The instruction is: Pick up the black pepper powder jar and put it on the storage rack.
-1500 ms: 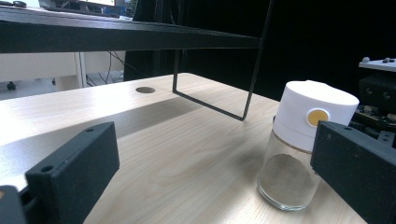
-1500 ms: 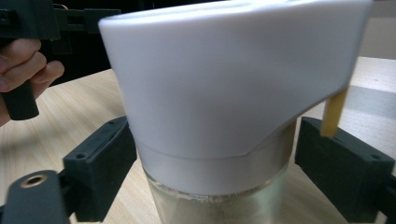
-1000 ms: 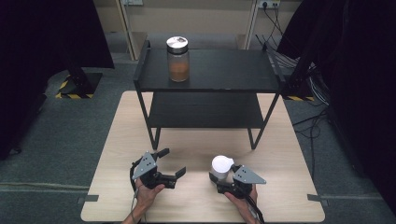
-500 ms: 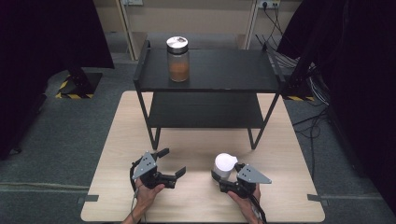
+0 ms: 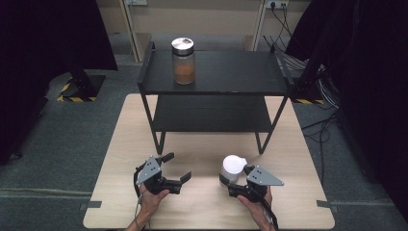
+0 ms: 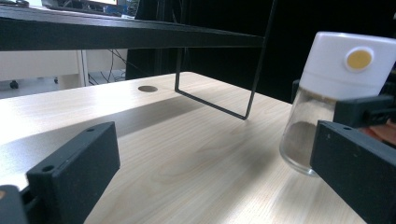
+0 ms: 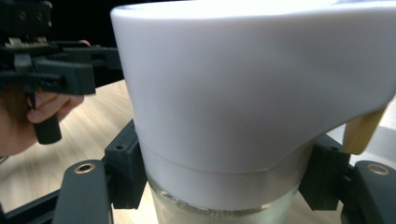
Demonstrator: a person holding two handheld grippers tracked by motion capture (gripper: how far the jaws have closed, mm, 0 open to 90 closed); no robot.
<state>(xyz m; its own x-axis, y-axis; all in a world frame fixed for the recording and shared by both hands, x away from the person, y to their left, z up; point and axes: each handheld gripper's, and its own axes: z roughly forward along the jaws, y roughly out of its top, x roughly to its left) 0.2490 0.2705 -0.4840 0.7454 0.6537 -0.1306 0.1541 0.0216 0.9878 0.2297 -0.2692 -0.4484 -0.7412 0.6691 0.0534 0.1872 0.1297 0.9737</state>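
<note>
Near the surface's (image 5: 308,211) front edge, right hand-held gripper (image 5: 230,181) clamped the white-capped glass jar (image 5: 233,168); left hand-held gripper (image 5: 177,167) gaped empty. Lift step judged underway; next, shelving on the black metal rack (image 5: 231,77).

white-capped jar (image 6: 334,98), wooden table (image 6: 187,154), open claw (image 6: 210,186)

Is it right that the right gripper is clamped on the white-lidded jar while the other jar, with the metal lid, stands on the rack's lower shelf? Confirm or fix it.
Not quite. The metal-lidded jar stands on the rack's top shelf, as the high view shows. The rest holds: the right gripper is clamped on the white-lidded jar.
</note>
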